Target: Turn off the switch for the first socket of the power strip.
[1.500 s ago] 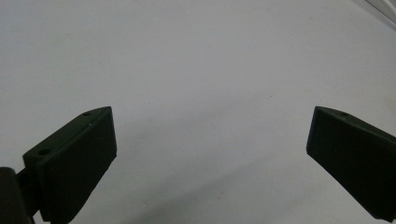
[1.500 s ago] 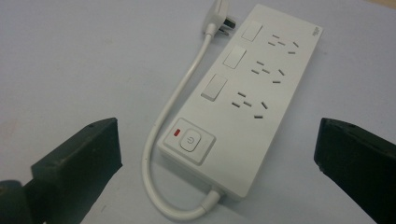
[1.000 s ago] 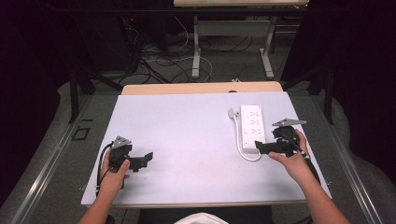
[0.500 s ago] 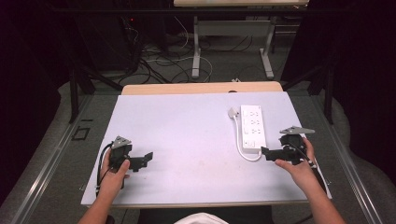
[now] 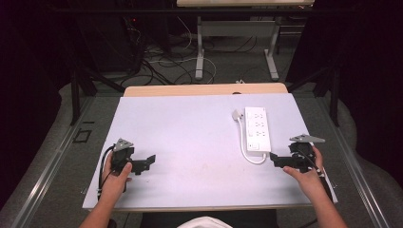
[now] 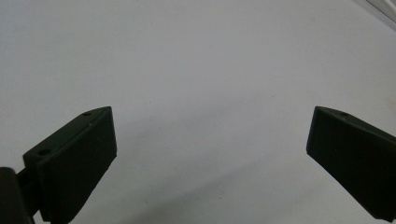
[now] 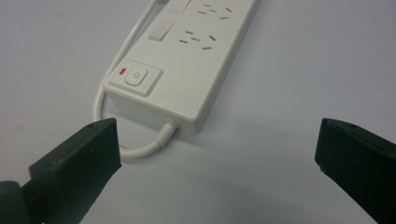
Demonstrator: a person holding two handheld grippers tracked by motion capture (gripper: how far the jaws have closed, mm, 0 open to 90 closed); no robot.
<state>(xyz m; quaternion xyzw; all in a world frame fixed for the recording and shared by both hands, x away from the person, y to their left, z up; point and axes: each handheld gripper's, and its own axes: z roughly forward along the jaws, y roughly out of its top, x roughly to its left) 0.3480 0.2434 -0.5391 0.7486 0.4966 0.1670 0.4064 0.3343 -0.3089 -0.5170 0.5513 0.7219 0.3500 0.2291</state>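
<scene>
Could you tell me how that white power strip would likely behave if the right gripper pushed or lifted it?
The power strip looks like a rigid, flat plastic block, so it should slide, not tip or roll. Its cord curves loosely beside it, so it would probably flop and drag. The smooth casing may slip between the jaws.

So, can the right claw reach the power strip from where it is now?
Probably yes: the right claw is open beside the power strip, with only bare table and the strip's cable between them.

Each black gripper [image 5: 148,161] carries a grey three-cornered plate [image 5: 307,138] and a black cable [image 5: 102,166].
</scene>
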